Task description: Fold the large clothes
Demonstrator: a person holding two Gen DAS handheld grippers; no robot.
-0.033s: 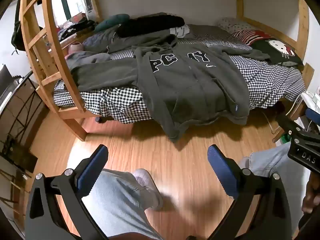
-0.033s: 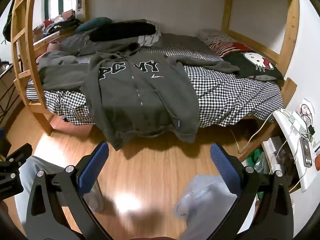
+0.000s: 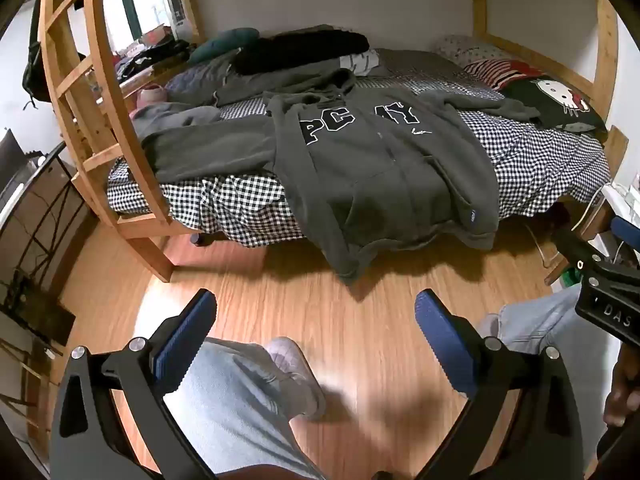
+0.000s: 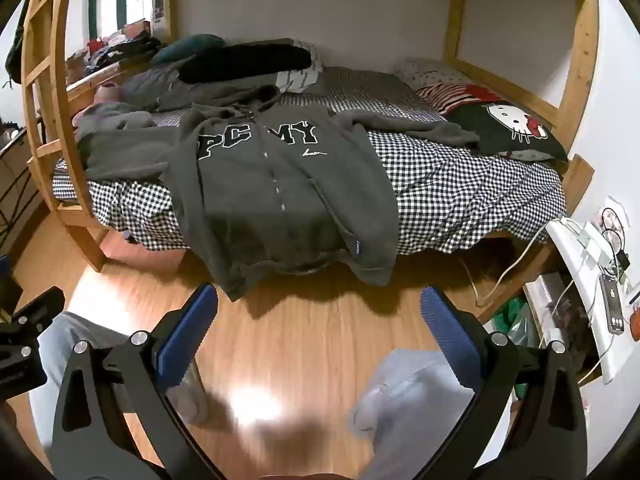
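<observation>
A: Where is the hoodie [image 3: 380,168]?

B: Spread face up on the bed [image 3: 540,168], on the checked sheet, zip closed, white letters across the chest. Its hem hangs over the bed's near edge toward the wooden floor [image 3: 320,320]. One sleeve lies flat along the sheet toward the ladder [image 3: 80,92] at the bed's end; the other runs toward the cat pillow [image 4: 516,128] at the opposite end.

A: And the grippers?

B: The left gripper [image 3: 316,332] has its blue pads spread wide with nothing between them, held over the floor, well short of the bed. The right gripper [image 4: 320,328] is the same: pads far apart, empty, also short of the bed.

A: Anything touching the hoodie?

B: No. Below both grippers only the person's jeans [image 3: 240,412] and shoes show, on the floor in front of the bed.
</observation>
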